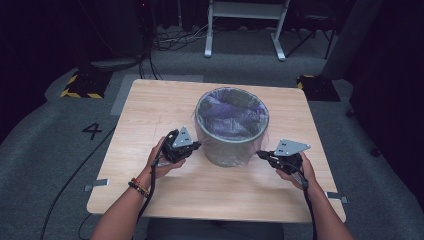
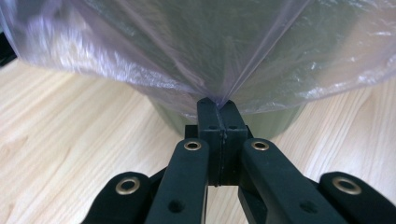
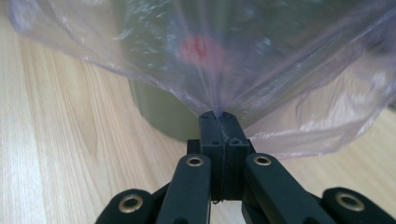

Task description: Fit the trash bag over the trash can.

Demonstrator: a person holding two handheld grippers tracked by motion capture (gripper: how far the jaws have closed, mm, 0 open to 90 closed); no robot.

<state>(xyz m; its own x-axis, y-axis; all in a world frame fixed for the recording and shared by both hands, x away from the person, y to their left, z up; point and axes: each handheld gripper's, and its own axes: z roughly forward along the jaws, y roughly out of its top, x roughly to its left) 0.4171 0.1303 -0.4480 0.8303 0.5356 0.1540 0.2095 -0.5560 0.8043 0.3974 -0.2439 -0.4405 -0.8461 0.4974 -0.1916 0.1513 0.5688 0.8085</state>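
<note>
A grey-green round bin (image 1: 231, 150) stands in the middle of the wooden table (image 1: 150, 105), lined with a thin purple-tinted plastic bag (image 1: 232, 115) folded over its rim. My left gripper (image 1: 198, 145) is at the bin's left side, shut on the overhanging bag film (image 2: 201, 70), which stretches taut from the closed jaws. My right gripper (image 1: 260, 153) is at the bin's right side, likewise shut on a pinch of the bag (image 3: 243, 60). The bin wall (image 3: 159, 112) shows dark behind the film in the right gripper view.
A white-legged frame (image 1: 245, 30) stands on the grey floor beyond the table. Cables (image 1: 175, 40) trail across the floor at the back. Yellow-and-black striped bases (image 1: 80, 85) sit by the table's far corners.
</note>
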